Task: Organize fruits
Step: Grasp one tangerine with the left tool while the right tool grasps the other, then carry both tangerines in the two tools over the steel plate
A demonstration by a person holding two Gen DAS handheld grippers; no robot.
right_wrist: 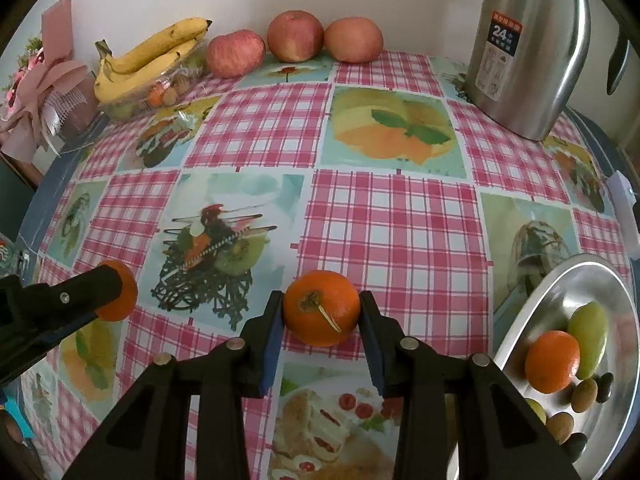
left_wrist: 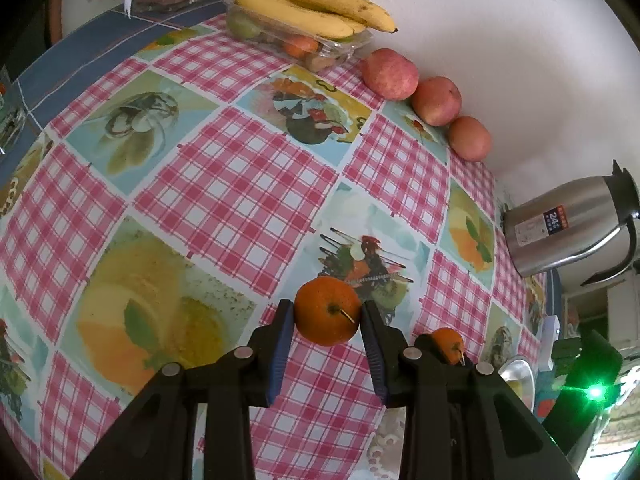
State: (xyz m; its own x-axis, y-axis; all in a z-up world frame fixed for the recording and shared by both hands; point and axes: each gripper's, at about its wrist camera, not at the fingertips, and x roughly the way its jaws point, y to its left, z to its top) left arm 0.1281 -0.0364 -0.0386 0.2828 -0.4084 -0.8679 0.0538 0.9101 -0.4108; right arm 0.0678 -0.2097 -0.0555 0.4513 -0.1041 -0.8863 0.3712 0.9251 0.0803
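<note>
Gripping one small orange each, the left gripper [left_wrist: 327,312] and right gripper [right_wrist: 321,308] pinch their tangerines [left_wrist: 328,311] [right_wrist: 322,307] at the bottom centre of both views, seemingly just off the checked tablecloth [right_wrist: 392,216], probably bound for the metal tray [right_wrist: 556,280] at lower right. Farther back, three apples [right_wrist: 295,36] line the wall beside bananas [right_wrist: 148,58] stacked on a clear box.

2 oranges [left_wrist: 327,311] [right_wrist: 321,307], each betw jaws.

Glossy tablecloth [right_wrist: 392,216], brushed-metal jug [right_wrist: 520,48] — shiny tray [right_wrist: 560,284]
</note>
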